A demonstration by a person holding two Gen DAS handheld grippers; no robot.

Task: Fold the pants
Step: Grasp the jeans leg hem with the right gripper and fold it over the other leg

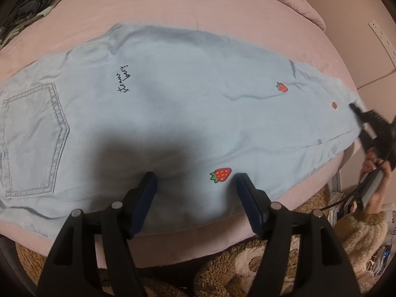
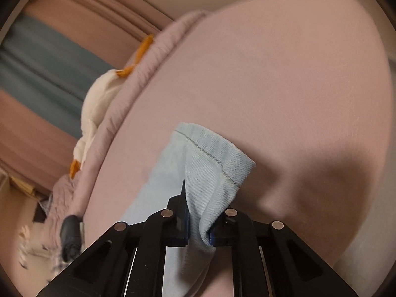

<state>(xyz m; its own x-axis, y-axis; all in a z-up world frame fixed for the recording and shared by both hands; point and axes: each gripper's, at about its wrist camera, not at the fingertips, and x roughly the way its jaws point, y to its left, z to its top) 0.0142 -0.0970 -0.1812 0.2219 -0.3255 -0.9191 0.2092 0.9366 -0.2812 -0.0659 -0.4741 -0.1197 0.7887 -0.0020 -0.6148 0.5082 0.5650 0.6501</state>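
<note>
The left gripper (image 1: 195,193) hovers with its jaws spread wide and empty above the pale blue denim pants with printed red strawberries (image 1: 173,104), its dark blue pads just above the cloth. The pants lie flat along the smooth pink bed sheet (image 1: 173,7), a stitched back pocket (image 1: 34,138) at the left end. The right gripper (image 2: 199,232) is clamped tight on the bunched, twill-woven leg cuff (image 2: 217,156) near its stitched hem, and the cuff lifts off the sheet
</note>
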